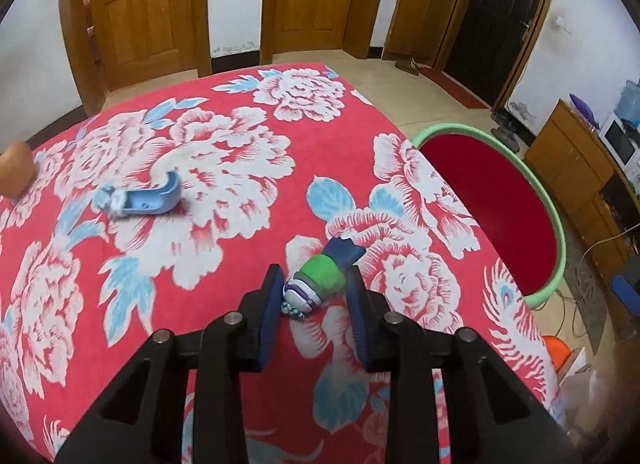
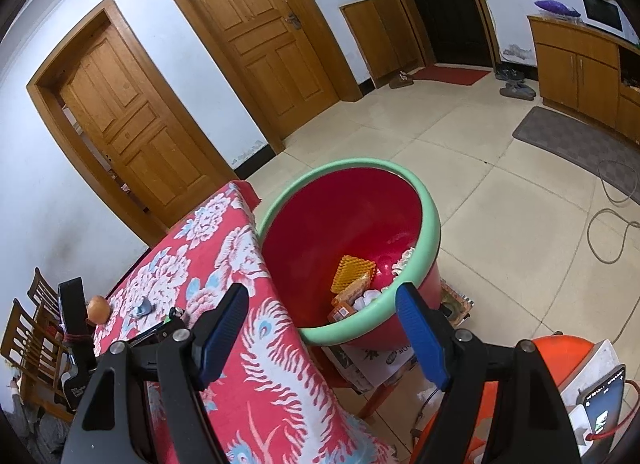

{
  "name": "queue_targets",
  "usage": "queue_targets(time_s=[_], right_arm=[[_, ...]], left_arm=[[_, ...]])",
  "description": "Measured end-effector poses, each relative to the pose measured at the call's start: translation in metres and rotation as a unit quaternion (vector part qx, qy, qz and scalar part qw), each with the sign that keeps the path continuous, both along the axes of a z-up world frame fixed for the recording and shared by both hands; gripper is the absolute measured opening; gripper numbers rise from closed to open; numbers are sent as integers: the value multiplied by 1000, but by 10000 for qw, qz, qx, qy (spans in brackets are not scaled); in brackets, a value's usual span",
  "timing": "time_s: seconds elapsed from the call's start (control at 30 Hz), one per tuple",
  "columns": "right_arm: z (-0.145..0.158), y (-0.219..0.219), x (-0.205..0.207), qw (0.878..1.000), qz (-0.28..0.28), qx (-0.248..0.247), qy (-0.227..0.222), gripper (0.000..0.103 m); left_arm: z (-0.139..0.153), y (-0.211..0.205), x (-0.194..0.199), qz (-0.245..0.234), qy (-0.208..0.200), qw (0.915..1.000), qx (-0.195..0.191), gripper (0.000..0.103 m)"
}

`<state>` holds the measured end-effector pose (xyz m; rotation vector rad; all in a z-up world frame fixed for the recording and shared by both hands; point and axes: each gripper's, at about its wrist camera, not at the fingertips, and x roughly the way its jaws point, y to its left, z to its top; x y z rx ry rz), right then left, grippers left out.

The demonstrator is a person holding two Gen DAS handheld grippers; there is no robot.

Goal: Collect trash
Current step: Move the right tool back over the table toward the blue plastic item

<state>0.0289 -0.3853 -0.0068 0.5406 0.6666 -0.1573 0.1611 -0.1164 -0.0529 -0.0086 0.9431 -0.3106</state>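
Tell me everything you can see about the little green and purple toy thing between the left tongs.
The small toy looks like hard plastic: a green middle band, a white end with purple stripes, a dark blue fin-like piece at the far end and pale blue beads at the near end. It lies on its side on the red floral tablecloth, angled up and right. It sits between the blue pads of the left tongs; the right pad looks against it, a small gap remains at the left.

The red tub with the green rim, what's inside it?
In the red tub: an orange honeycomb-textured piece, orange packets and white crumpled bits. The near rim hides whatever lies below them.
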Motion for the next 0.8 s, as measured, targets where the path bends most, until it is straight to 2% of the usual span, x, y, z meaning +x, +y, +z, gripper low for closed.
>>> queue_targets(time_s=[0.2,0.43,0.6,0.8], right_arm=[[21,18,-9,9996,133,-174,-181,78],[52,49,-24,9971,407,-459,-451,78],[69,81,-28,9933,836,-491,-634,79],[79,122,-14,9872,1419,-347,-641,79]], left_arm=[[18,22,-14,180,-184,9996,-86,31],[37,66,-32,602,-353,9974,-204,31],[45,102,-41,933,-412,9945,-231,31],[59,147,-48,1346,-585,9890,-155,31]])
